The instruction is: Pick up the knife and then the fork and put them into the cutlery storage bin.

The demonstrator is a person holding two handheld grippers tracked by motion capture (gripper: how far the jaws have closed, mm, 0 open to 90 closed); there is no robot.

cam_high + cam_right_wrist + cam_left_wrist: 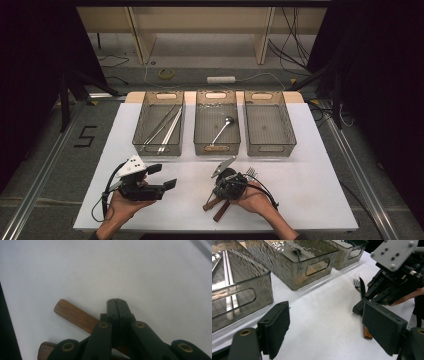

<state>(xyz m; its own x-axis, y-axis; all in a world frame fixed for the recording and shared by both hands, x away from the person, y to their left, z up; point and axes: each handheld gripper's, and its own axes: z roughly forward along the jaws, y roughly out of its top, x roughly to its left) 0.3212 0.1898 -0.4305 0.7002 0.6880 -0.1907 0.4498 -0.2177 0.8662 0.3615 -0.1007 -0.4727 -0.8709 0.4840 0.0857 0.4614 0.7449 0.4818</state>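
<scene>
A black "5" is marked on the floor (86,136) left of the table.

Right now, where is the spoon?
In the high view, the spoon lies in the middle bin, between the left bin with long metal utensils and the right bin.

The high view is soft and low in detail: the white table (310,190) is brightly and evenly lit from above, while both sides of the frame fall into near black. In the left gripper view the light glares off the rippled walls of the 3 clear bins (294,267), and the near jaws are blurred while the table surface is sharper. The right gripper view is dimmer and greyish, with a dark band down its left edge and the wooden handles (75,316) in fair focus.
</scene>
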